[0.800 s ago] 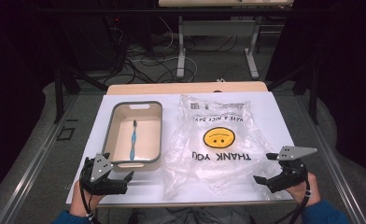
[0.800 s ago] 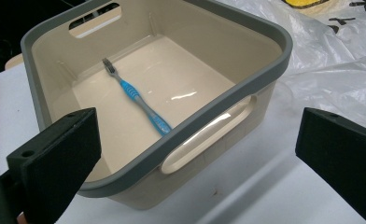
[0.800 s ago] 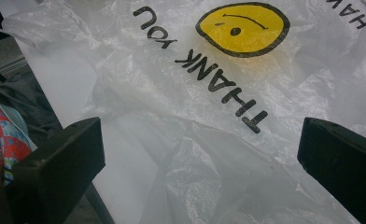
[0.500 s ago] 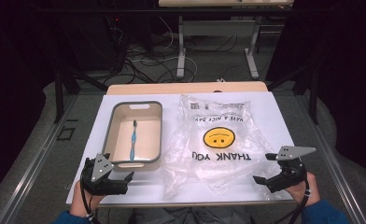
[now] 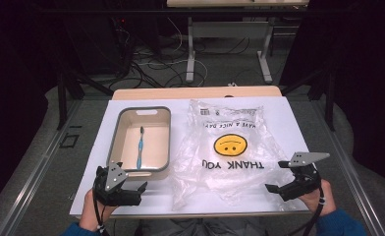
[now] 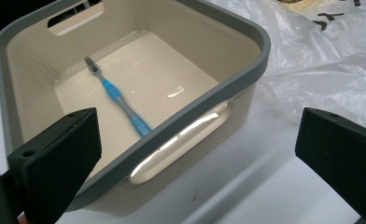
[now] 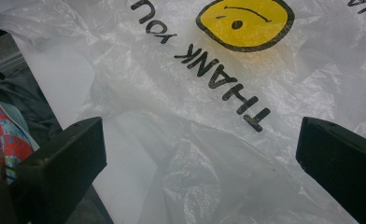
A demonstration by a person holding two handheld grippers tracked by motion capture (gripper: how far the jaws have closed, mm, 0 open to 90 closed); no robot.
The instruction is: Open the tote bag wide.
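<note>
Toothbrush (image 5: 140,147) lies flat on the floor of the beige bin (image 5: 116,137), left of centre in the high view; head toward the top of the frame, blue handle toward the bottom. Plastic bag (image 5: 230,147) is spread on the white counter (image 5: 288,118) just right of the bin, its left edge close to or touching the bin wall; cannot tell which.

Left gripper (image 5: 131,189) sits at lower left, just short of the bin's near wall. Fingers spread wide, nothing between them. Right gripper (image 5: 279,184) sits at lower right at the bag's edge, fingers equally wide apart, nothing held.

Handling, as judged:
- Toothbrush: light, stiff, thin, likely slick plastic with rubbery grip patches. Best taken across the mid-handle, fingers straddling its width. Lying flat on a smooth floor, it may skid or roll when pinched.
- Bag: very light, limp, crinkled, slippery film. Take one layer at a raised fold or the mouth edge; a flat area gives nothing to pinch.

View differences:
- Left gripper view shows the bin's grey rim (image 6: 209,98), the handle slot in the near wall and glare on the floor beside the toothbrush (image 6: 118,95).
- Right gripper view shows folds and wrinkles in the bag (image 7: 209,140) near its lower edge.
- High view alone gives the overall layout.
</note>
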